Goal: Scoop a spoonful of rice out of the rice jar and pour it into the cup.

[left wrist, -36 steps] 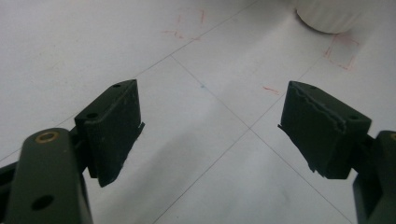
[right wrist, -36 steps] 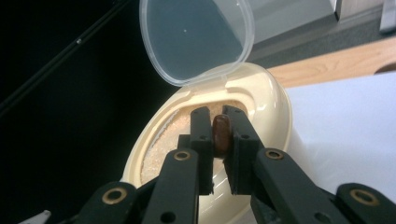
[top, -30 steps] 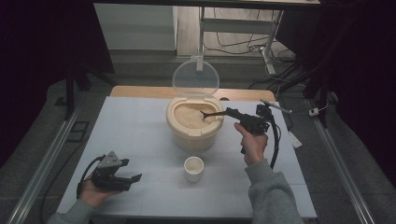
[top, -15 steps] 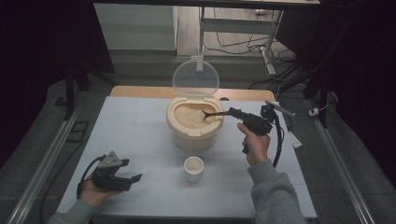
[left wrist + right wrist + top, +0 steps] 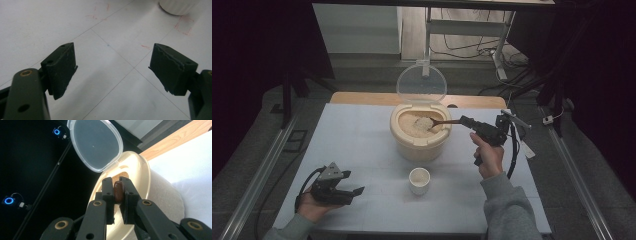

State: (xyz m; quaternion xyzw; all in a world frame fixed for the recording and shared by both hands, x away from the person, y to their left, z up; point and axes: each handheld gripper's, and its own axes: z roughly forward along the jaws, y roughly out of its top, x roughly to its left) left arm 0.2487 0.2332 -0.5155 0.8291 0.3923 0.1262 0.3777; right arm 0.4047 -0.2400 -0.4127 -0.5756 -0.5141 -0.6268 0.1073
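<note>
Right gripper (image 5: 463, 120) fingers clamped on brown wooden spoon (image 5: 443, 121), bowl heaped over beige lidded rice bin (image 5: 419, 146). Left gripper (image 5: 354, 191) fingers apart, empty, at the bench's (image 5: 362, 135) seven o'clock.

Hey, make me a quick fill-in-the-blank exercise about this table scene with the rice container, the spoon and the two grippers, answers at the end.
1. The right gripper is shut on the handle of a brown ____.
2. The spoon's bowl, heaped with grains, is over the open ____.
3. The container's clear lid stands ____.
4. The left gripper has its jaws ____ above the table.

Missing words: spoon; container; open; open
</note>
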